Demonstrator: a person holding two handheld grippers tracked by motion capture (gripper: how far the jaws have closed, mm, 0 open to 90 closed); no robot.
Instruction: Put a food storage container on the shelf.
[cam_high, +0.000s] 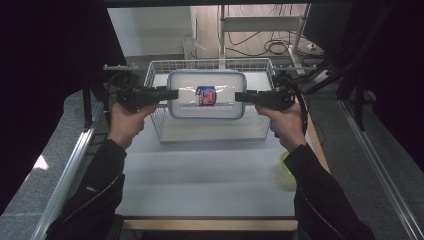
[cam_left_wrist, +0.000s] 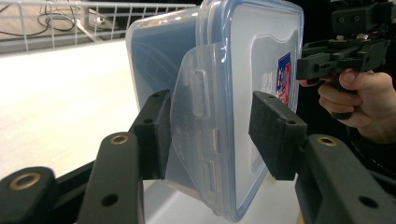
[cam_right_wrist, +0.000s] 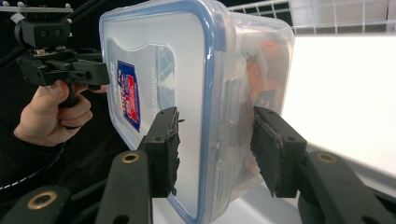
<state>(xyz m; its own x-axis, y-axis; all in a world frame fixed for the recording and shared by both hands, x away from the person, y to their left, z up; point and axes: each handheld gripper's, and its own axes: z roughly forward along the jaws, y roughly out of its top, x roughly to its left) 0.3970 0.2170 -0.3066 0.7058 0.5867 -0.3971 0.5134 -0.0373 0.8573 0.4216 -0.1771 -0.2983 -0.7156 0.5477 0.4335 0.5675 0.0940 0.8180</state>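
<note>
Both hands lift together: the left gripper (cam_high: 167, 94) and right gripper (cam_high: 240, 97) each straddle an end of the lidded container (cam_high: 206, 94), jaws part-open, pads beside its latches, holding it level above the wire basket (cam_high: 159, 117), likely for balance.

A white table top (cam_high: 210, 175) with a wooden front edge fills the centre of the frame. Dark curtains (cam_high: 45, 75) hang at the upper left and upper right. At the top centre, black cables (cam_high: 272, 47) lie on a pale floor near a metal stand (cam_high: 260, 22).
</note>
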